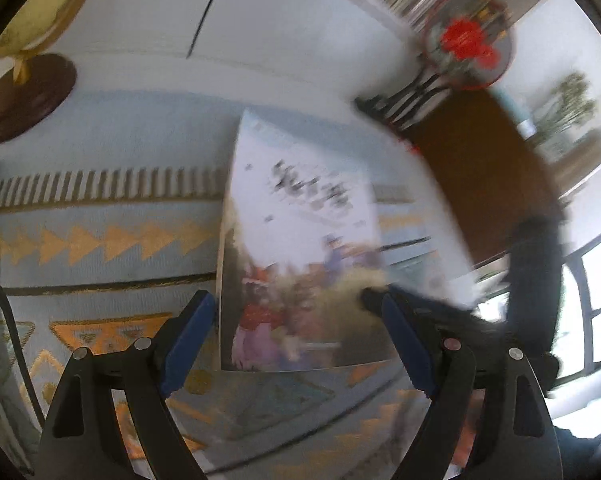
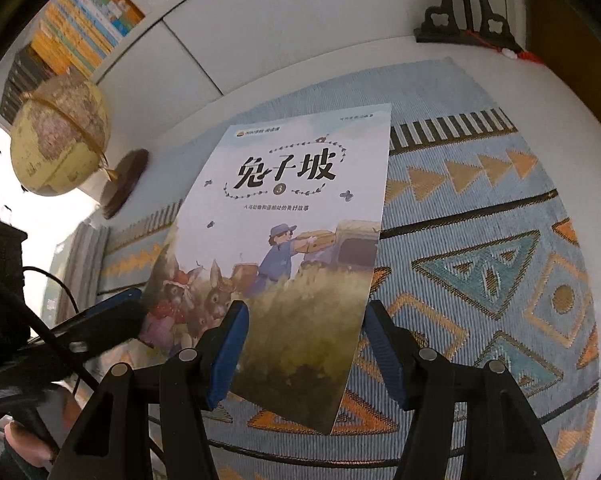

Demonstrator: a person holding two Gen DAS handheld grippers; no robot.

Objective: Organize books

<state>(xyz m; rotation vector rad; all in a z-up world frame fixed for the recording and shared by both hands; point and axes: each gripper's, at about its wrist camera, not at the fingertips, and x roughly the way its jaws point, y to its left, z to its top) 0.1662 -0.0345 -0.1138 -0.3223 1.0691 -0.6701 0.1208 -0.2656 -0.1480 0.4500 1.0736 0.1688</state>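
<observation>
So the book (image 2: 296, 248), a thin illustrated paperback with rabbits on the cover, sits mid-frame in both views, tipped up off the patterned cloth (image 2: 480, 264) that covers the table. In the right wrist view the right claw (image 2: 304, 344) has its blue pads on either side of the lower right part of the cover. The left pad overlaps the cover, but I can't tell if they're actually pinching it or just straddling the edge.

The left claw (image 1: 296, 336) is spread wide in its own view, nothing between the pads pressing. Its tip shows at lower left of the right view, touching the book's lower left corner, probably propping it so the cover stays raised.

My guess is it's tilted up like this so it can be stood on end and slid in with the shelved books (image 2: 80, 28) at upper left. A globe (image 2: 60, 136) sits below them.
</observation>
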